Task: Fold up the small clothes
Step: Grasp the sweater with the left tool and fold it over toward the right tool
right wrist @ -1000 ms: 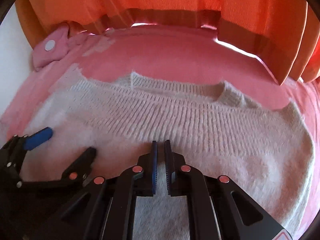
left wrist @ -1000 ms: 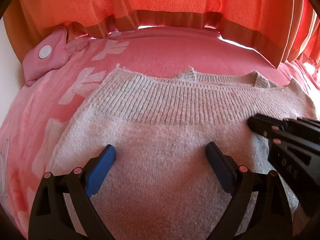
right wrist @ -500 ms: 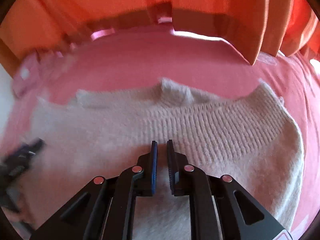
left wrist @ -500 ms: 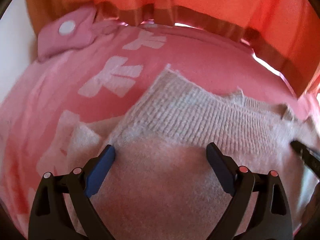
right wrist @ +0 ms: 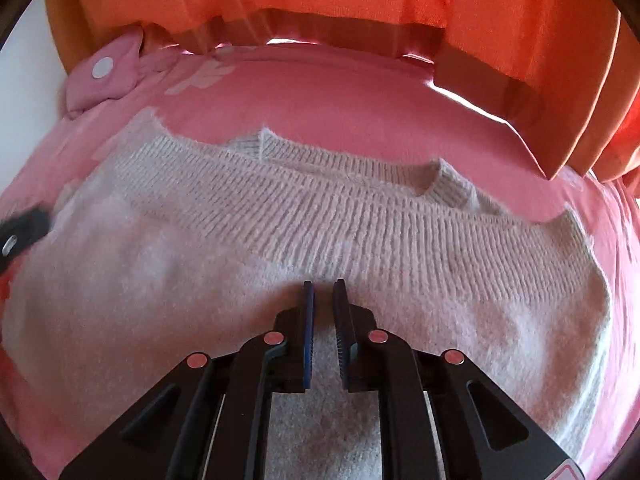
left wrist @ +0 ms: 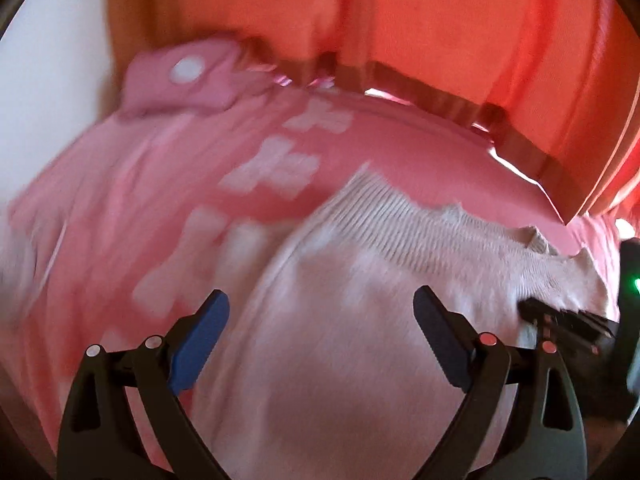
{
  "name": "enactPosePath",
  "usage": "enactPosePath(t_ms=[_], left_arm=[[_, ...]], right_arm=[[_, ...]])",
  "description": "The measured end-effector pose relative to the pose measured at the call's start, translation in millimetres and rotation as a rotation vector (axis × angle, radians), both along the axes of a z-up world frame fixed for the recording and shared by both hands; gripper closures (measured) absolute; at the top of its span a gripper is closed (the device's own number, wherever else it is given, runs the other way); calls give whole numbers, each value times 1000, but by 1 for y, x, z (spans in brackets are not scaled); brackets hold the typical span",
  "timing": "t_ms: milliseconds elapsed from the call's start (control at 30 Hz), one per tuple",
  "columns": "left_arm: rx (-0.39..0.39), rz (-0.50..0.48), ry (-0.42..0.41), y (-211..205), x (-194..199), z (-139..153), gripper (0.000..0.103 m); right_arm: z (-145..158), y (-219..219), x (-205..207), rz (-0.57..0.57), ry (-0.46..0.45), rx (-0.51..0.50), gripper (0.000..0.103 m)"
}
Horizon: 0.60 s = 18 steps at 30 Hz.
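Both wrist views look low and close – sharing the sweater [right wrist: 360, 240].

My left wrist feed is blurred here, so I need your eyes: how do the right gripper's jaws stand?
Observer: The right gripper is nearly shut, with only a narrow slit between its jaws. Its tips are on the sweater, just below the ribbed band.
Operator: Does the sweater's right side lie flat?
Observer: Yes, that edge lies flat on the pink bedspread.
Operator: Where does my left gripper show from there?
Observer: It is a dark blur at the sweater's left edge.
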<state>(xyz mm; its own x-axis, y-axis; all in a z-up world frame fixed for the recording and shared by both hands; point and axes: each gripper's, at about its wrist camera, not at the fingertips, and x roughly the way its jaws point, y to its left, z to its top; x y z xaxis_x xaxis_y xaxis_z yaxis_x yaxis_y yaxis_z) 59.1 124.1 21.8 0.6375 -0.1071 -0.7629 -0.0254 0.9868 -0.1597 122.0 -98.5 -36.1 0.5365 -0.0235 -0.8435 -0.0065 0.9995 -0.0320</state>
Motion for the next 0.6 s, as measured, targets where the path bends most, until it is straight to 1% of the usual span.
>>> enactPosePath(t_ms=[100, 233, 300, 367, 433, 500, 567, 600], left_arm=[[-45, 75, 62, 29, -23, -18, 12], [-50, 138, 130, 51, -40, -39, 12], [-91, 151, 152, 56, -43, -47, 10], [-163, 165, 185, 60, -41, -59, 9], [-183, 179, 170, 60, -40, -60, 8], [-194, 166, 167, 57, -40, -60, 9], [-235, 140, 163, 53, -38, -59, 19], [-252, 126, 164, 50, -36, -58, 30]], right_arm=[[2, 1, -1, 3, -2, -7, 91], [3, 6, 1, 2, -3, -22, 91], [3, 6, 1, 1, -4, -23, 91], [3, 6, 0, -1, -6, -20, 91], [2, 6, 0, 1, -7, -18, 91], [2, 6, 0, 5, -8, -17, 91], [2, 6, 0, 6, -7, -16, 91], [2, 6, 0, 6, -6, -14, 91]])
